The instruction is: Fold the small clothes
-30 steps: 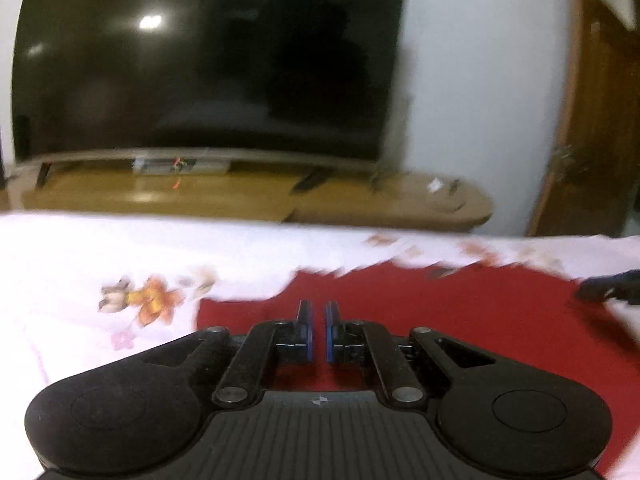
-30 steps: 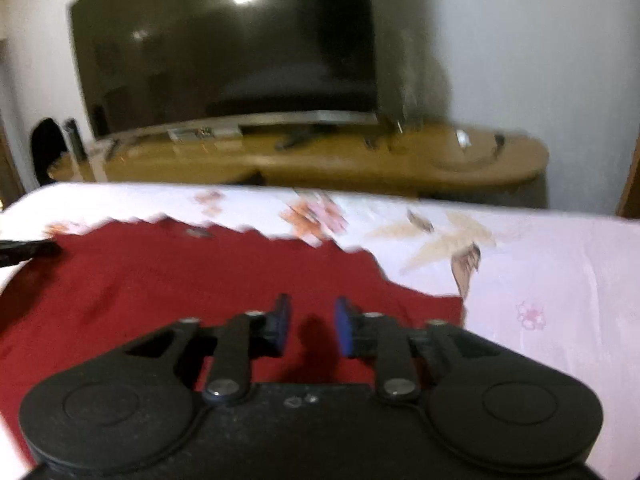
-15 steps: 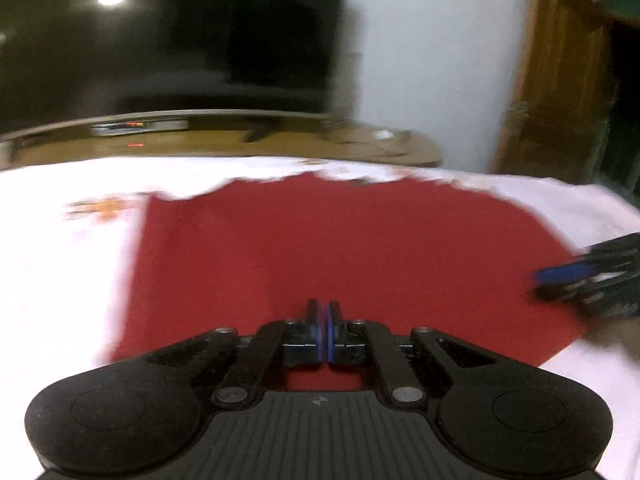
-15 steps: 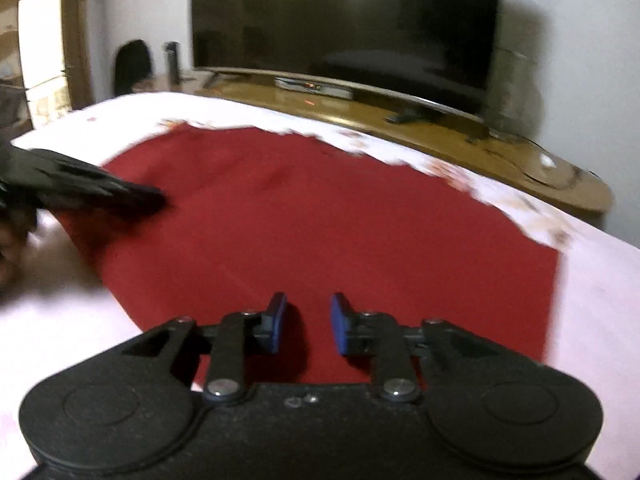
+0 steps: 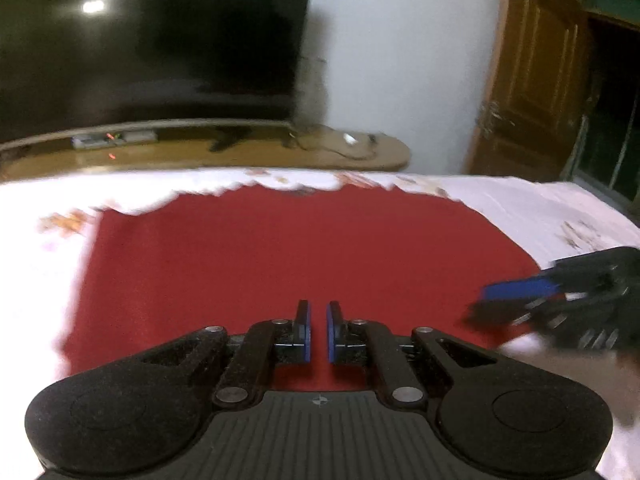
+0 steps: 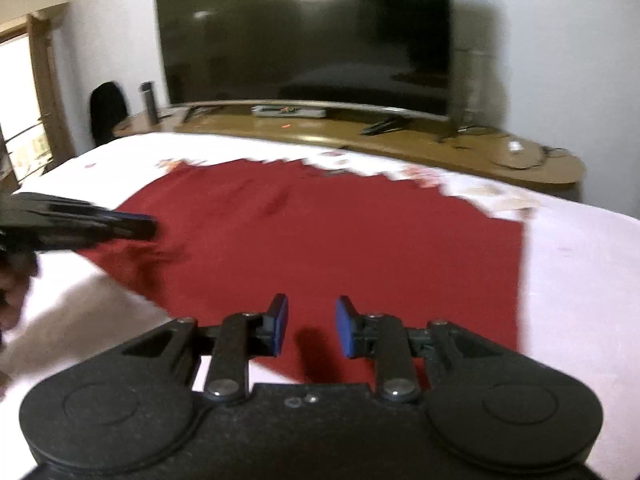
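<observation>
Red cloth (image 5: 288, 264) lies spread flat on a bed with a white flowered sheet (image 5: 560, 208), far edge toward the TV (image 5: 152, 40) and the wooden TV stand (image 5: 240, 152)

Left claw (image 5: 318, 330): blue pads almost together, only a thin slit between them, nothing in it. It hovers over the near edge of the cloth; whether the tips touch the fabric I cannot tell. In the right wrist view it comes in from the left (image 6: 132, 224), tips at the cloth's left edge

Right claw (image 6: 311, 326): its jaws have just been opening, now a modest gap with bare cloth showing through, nothing gripped. It sits over the near edge of the cloth, toward the right side. From the left wrist view it shows blurred at the right (image 5: 516, 296), tips at the cloth's right corner

Both views are motion-blurred. Wooden door (image 5: 540, 72) right of the TV wall
</observation>
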`<state>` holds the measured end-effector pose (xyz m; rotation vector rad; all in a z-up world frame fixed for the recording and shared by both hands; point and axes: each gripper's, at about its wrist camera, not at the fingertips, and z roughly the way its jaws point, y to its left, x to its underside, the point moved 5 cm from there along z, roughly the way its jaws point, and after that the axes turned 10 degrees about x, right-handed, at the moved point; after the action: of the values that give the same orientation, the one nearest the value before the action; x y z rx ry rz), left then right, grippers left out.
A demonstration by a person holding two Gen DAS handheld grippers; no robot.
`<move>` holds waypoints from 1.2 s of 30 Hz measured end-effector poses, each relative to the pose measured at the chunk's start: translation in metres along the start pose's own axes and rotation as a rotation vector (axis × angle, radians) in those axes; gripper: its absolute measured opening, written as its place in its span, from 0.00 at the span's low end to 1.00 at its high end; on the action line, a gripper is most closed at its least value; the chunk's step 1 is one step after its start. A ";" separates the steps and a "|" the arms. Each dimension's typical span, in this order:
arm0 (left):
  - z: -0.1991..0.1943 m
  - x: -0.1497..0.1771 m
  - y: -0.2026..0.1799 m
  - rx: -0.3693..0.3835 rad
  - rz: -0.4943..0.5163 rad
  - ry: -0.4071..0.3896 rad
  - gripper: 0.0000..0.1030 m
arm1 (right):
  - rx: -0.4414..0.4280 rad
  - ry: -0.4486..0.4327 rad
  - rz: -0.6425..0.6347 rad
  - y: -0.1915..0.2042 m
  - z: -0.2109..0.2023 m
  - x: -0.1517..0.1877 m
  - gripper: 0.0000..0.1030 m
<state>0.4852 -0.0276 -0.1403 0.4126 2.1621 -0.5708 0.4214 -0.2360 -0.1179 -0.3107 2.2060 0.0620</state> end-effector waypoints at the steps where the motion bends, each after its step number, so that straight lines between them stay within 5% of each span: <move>1: 0.009 0.005 -0.007 -0.008 -0.003 0.026 0.06 | -0.012 0.004 -0.003 0.009 0.004 0.000 0.25; 6: 0.008 0.027 -0.002 -0.049 -0.015 0.033 0.06 | 0.022 0.063 -0.057 0.028 0.016 0.021 0.26; 16: -0.065 0.046 0.090 -0.101 -0.156 -0.013 0.06 | 0.116 0.086 0.024 -0.048 -0.019 0.059 0.17; 19: -0.079 0.043 0.094 -0.162 -0.149 -0.068 0.06 | 0.119 0.060 0.093 -0.050 -0.028 0.050 0.30; 26: -0.091 0.054 0.118 -0.178 -0.202 -0.068 0.08 | 0.152 0.046 0.302 -0.097 -0.025 0.051 0.30; 27: -0.092 0.055 0.120 -0.185 -0.195 -0.055 0.15 | 0.142 0.053 0.306 -0.100 -0.023 0.053 0.30; 30: -0.087 0.054 0.120 -0.200 -0.192 -0.049 0.72 | 0.140 0.062 0.284 -0.099 -0.016 0.054 0.31; 35: -0.077 0.056 0.108 -0.205 -0.134 -0.014 0.72 | 0.124 0.056 0.317 -0.105 -0.019 0.054 0.27; 36: -0.079 0.055 0.109 -0.203 -0.146 -0.028 0.64 | 0.134 0.031 0.333 -0.108 -0.024 0.052 0.28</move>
<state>0.4529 0.1110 -0.1690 0.1363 2.2088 -0.4284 0.3987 -0.3552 -0.1375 0.1330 2.2598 0.0907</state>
